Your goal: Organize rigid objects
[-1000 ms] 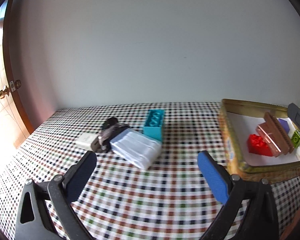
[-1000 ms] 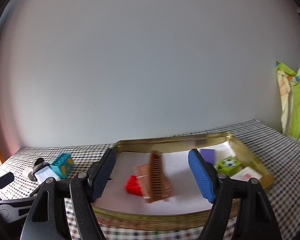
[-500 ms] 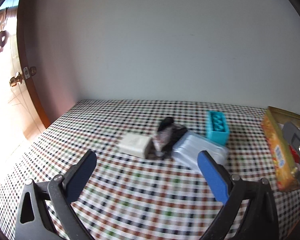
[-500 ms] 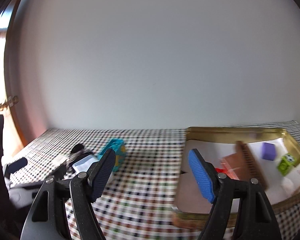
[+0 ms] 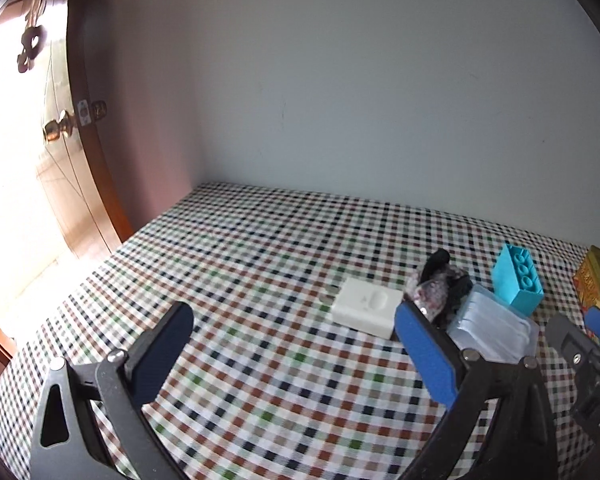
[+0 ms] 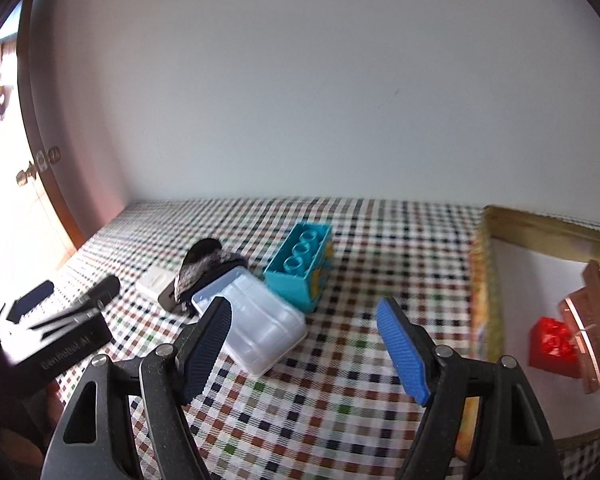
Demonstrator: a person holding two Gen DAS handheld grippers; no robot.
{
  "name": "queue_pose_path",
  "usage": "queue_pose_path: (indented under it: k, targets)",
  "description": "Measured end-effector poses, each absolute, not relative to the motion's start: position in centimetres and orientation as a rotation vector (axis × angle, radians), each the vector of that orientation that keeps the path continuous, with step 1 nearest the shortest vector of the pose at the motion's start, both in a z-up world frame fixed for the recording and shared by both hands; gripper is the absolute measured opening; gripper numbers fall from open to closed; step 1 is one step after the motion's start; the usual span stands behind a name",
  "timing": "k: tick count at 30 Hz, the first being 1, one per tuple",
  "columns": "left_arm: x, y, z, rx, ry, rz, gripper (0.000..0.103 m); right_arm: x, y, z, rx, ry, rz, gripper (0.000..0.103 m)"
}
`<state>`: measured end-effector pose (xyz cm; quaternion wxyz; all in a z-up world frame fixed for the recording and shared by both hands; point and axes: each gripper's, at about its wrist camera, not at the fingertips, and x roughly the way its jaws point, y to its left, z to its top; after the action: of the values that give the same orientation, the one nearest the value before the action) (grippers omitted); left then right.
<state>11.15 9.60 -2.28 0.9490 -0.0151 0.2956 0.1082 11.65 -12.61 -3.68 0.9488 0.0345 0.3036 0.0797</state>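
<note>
Both sets of blue ribbed jaws wide apart, gripping nothing: right gripper point(image 6: 302, 344), left gripper point(image 5: 290, 350). Beyond, on checked table point(image 5: 260, 256): translucent ridged plastic case point(image 6: 252, 326), studded teal brick point(image 6: 302, 264), flat white block point(image 5: 366, 308). Far right, gold tin tray point(image 6: 486, 280) containing red brick point(image 6: 552, 342).

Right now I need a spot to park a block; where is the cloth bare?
Bare: the checked cloth left of the white soap, toward the door. Crowded: clear box, teal brick and tin tray.
</note>
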Motion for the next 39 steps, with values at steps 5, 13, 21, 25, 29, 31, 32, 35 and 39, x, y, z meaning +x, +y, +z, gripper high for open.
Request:
queue_pose_path:
  k: [5,13,21,25,29,31,32,35,39]
  targets:
    - [11.8,11.1,-1.5,-0.064,0.596,0.225,0.102,12.7,-11.6,-4.5,0.046,0.677,0.167,0.077]
    - [12.3,10.4,-1.7,0.004,0.588,0.228,0.102,14.4,-9.8,-5.5,0.012,0.754,0.181,0.077]
    - [12.2,9.5,-2.1,0.023,0.613,0.227,0.102,14.6,-6.7,-6.0,-0.115,0.799,0.198,0.077]
    - [12.5,10.0,-2.4,0.009,0.628,0.231,0.102,15.6,-6.1,-6.9,-0.136,0.833,0.200,0.077]
    - [12.7,10.1,-2.6,0.004,0.638,0.231,0.102,16.6,-6.6,-7.5,-0.097,0.866,0.212,0.072]
    - [12.8,10.3,-2.7,0.000,0.648,0.231,0.102,17.4,-6.5,-7.6,-0.092,0.866,0.212,0.072]
    - [12.9,10.3,-2.7,-0.003,0.652,0.230,0.102,17.4,-6.4,-7.6,-0.098,0.865,0.211,0.071]
    - [13.2,10.5,-3.0,-0.003,0.662,0.225,0.102,17.3,-6.2,-7.6,-0.104,0.861,0.213,0.066]
    - [13.3,10.5,-3.1,0.003,0.661,0.223,0.102,17.1,-5.9,-7.7,-0.130,0.850,0.204,0.063]
